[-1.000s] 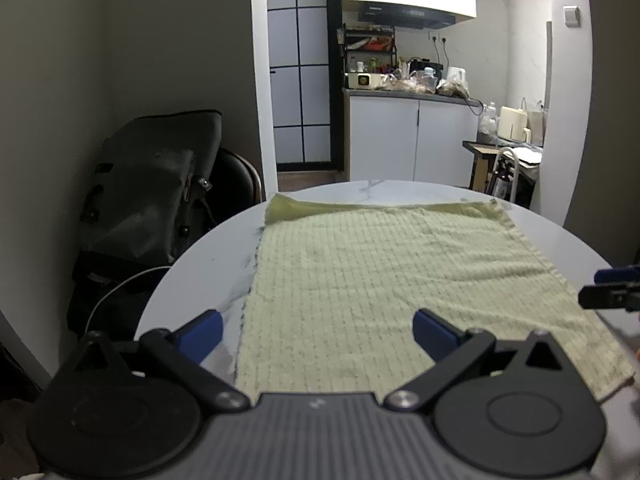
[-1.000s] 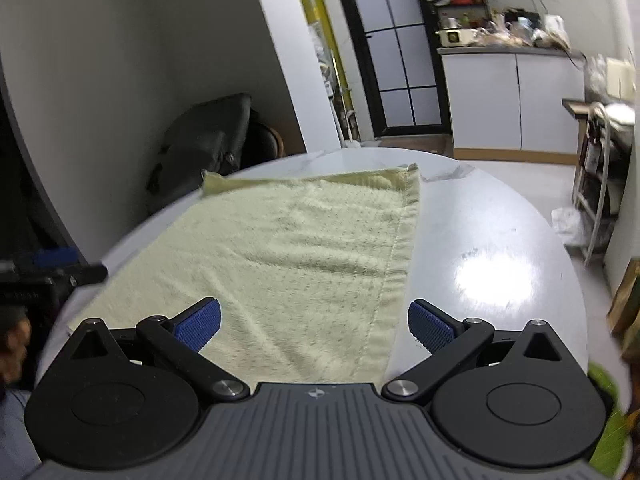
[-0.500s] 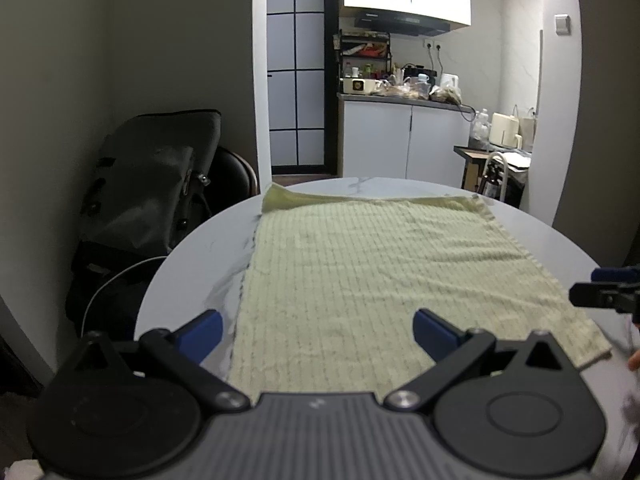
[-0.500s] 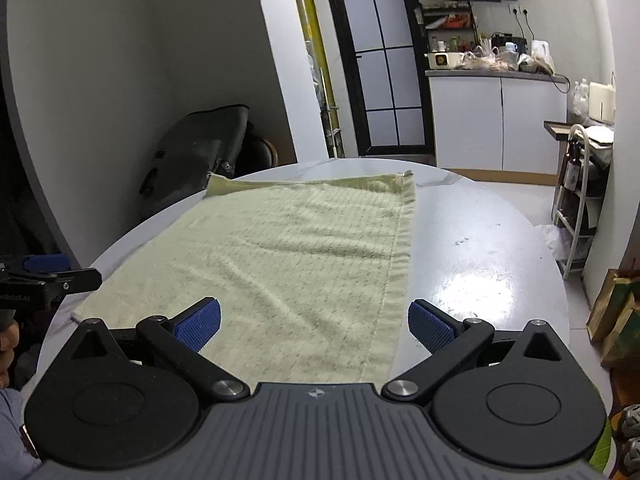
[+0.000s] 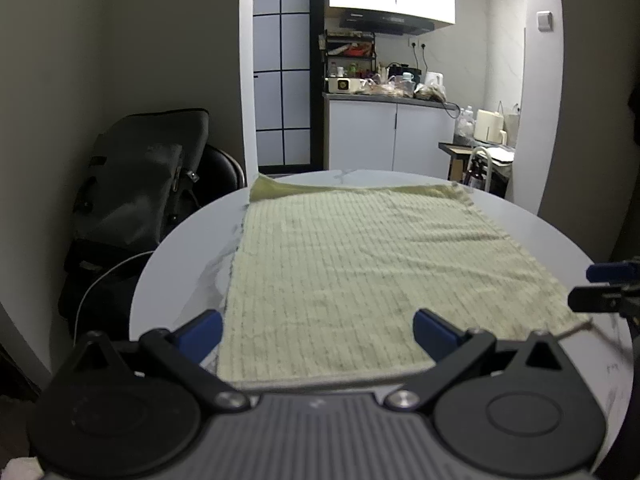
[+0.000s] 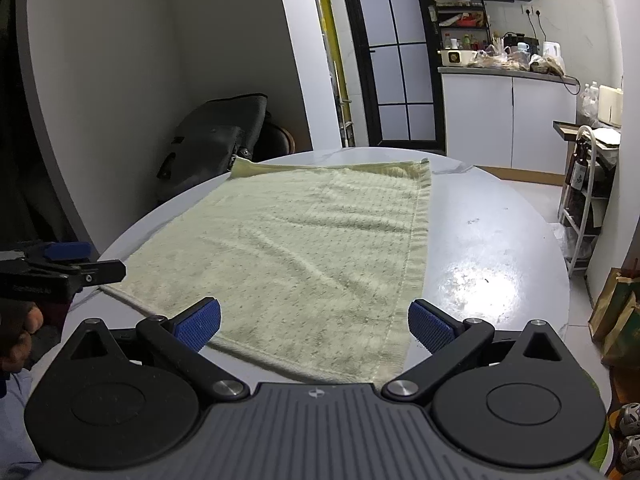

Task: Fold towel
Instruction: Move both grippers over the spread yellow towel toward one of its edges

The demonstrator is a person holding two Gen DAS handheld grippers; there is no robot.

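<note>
Towel [image 5: 360, 272] lies flat on our round table [image 6: 500, 240]; soft and limp, we judge. Left gripper [image 5: 316, 330] and right gripper [image 6: 314, 320] gape wide, so we'd pinch its near corners.

left tool [image 5: 316, 334] | backed toward towel [image 5: 360, 272] near edge | right tool [image 6: 314, 322] | likewise, near corner

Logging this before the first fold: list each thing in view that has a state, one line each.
towel: spread flat on the table, unfolded, far edge slightly turned up.
left gripper: open, empty, near the towel's near edge.
right gripper: open, empty, over the near right corner.
table: bears the towel, bare on the right.
cabinet doors: shut.
black bag: resting on a chair beside the table.
</note>
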